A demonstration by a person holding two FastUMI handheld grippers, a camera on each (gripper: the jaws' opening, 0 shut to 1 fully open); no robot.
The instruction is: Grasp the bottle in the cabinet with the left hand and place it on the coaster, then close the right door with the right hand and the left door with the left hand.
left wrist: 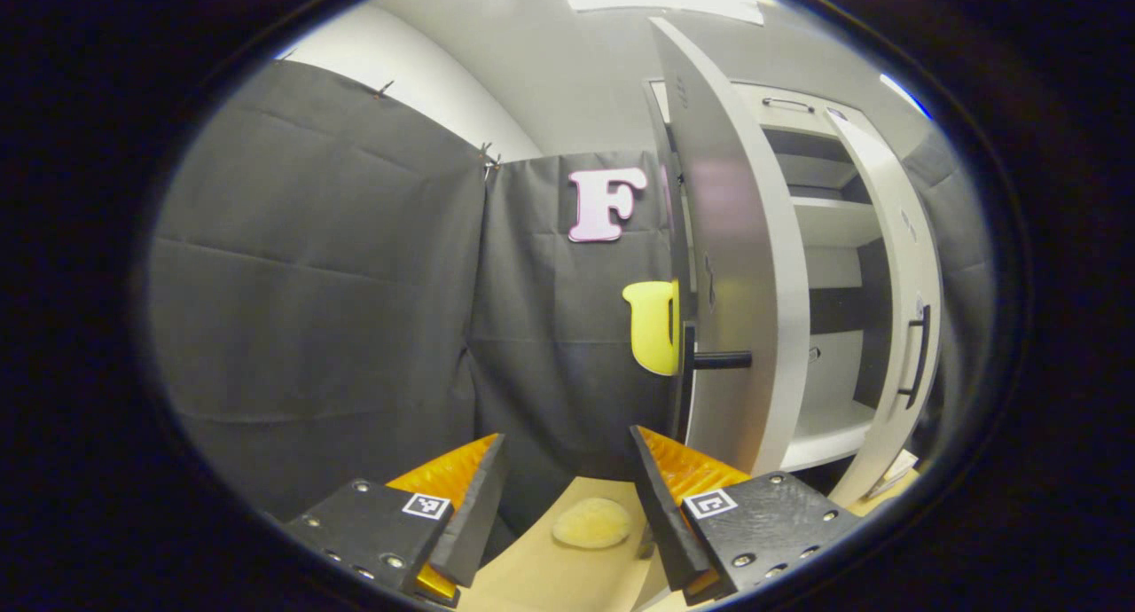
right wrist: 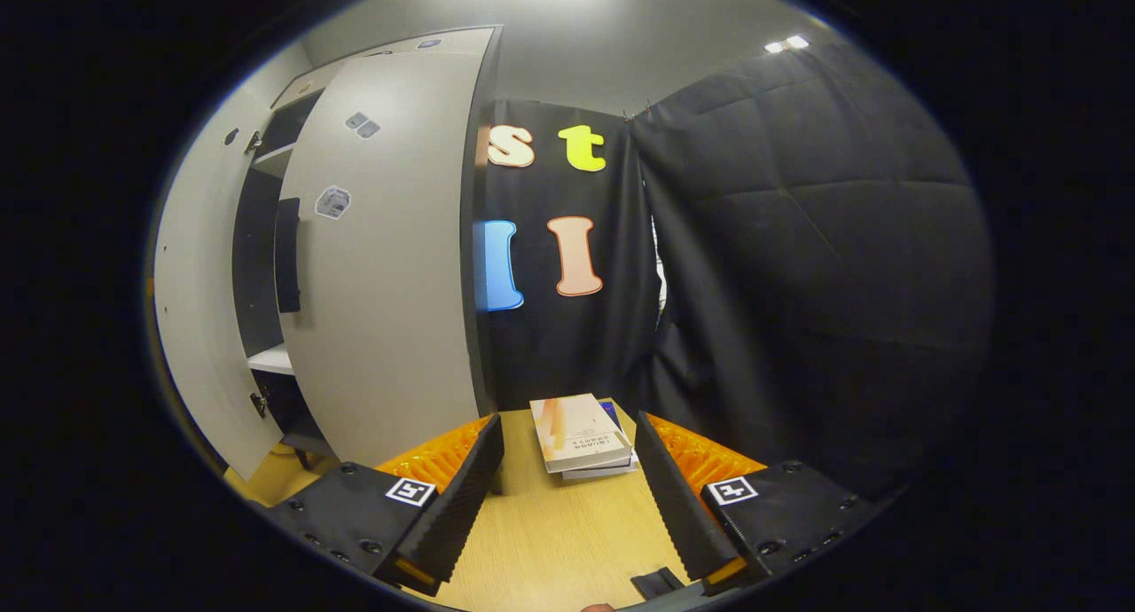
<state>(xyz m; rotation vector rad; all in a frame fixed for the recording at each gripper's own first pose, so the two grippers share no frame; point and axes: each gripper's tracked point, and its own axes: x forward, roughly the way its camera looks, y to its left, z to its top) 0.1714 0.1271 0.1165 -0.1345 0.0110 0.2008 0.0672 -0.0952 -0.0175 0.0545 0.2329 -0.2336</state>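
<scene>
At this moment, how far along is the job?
Nothing looks done. The left gripper is open and empty, the coaster on the table is bare, and I can't make out the bottle. Both cabinet doors, left door and right door, stand open. Grasping, placing and closing both doors remain; the right gripper is open.

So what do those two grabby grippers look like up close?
Both look alike. The left gripper has two black wedge-shaped fingers with ridged orange backing, bolted to flat black plates studded with silver screws. Each plate carries a small square black-and-white marker. The right gripper is built the same, its fingers' inner faces finely ribbed.
</scene>
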